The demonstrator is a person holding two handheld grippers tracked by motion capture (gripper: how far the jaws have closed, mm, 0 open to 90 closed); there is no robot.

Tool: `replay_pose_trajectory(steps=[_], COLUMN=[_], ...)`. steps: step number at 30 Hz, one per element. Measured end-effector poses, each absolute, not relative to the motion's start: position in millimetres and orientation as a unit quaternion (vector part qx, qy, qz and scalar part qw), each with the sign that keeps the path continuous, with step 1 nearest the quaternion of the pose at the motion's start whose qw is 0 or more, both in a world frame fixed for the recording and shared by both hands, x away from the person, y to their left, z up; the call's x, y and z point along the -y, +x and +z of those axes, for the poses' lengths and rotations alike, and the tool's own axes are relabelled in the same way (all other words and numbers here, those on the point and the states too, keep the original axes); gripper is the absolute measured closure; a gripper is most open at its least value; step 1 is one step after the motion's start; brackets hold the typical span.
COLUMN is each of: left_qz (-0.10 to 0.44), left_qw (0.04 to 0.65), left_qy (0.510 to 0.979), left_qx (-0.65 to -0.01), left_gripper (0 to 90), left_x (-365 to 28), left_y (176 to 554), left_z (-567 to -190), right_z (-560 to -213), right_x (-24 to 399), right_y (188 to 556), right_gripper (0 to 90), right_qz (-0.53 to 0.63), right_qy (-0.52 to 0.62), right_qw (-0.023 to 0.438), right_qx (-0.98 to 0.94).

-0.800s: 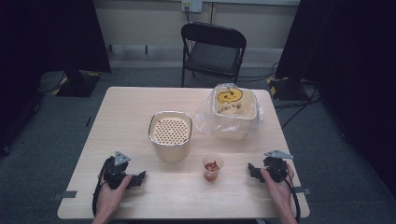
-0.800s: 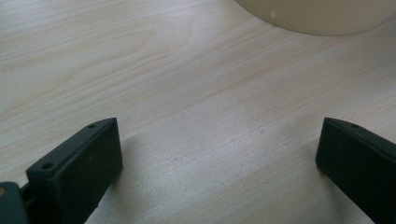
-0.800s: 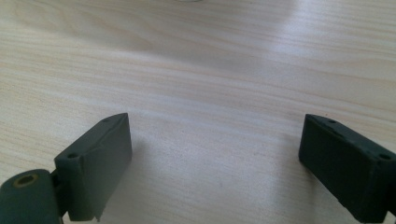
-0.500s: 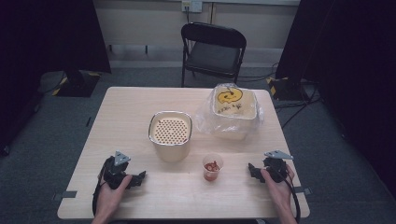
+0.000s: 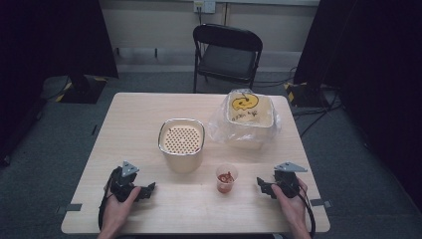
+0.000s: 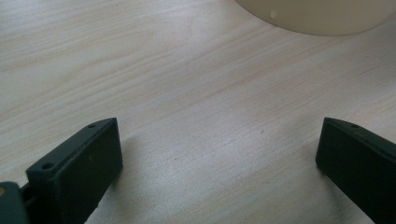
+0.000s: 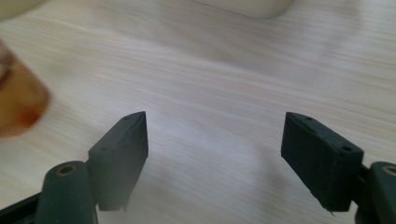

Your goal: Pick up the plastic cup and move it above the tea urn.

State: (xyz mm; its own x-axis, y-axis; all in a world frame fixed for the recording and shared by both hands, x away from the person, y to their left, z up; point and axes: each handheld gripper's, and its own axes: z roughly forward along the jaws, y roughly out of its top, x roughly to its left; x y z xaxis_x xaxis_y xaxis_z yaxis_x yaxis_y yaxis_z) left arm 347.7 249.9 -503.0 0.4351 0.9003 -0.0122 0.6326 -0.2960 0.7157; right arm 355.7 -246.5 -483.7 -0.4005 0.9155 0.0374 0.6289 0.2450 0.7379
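Wooden table: left gripper & right gripper both rest w/ jaws apart, small cup between.

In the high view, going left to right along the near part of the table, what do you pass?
Left gripper → perforated beige container → small cup → right gripper.
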Motion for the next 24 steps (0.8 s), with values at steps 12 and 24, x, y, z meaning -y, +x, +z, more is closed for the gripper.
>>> replay_pose_trajectory(steps=[12,24], left_qz=[0.201,0.202], left_qw=[0.332,0.333], left_qy=[0.78,0.779], left_qx=[-0.491,-0.492], left_gripper=[0.0,0.0], left_x=[-250.0,-249.7], left_y=[347.7,347.6], left_z=[-502.9,-503.1], right_z=[-476.2,-468.4], right_x=[209.0,162.2], right_y=[330.5,333.4], right_gripper=[24.3,22.0], right_qz=[0.365,0.404], right_qy=[0.435,0.372], right_qw=[0.177,0.145], right_qx=[-0.804,-0.823])
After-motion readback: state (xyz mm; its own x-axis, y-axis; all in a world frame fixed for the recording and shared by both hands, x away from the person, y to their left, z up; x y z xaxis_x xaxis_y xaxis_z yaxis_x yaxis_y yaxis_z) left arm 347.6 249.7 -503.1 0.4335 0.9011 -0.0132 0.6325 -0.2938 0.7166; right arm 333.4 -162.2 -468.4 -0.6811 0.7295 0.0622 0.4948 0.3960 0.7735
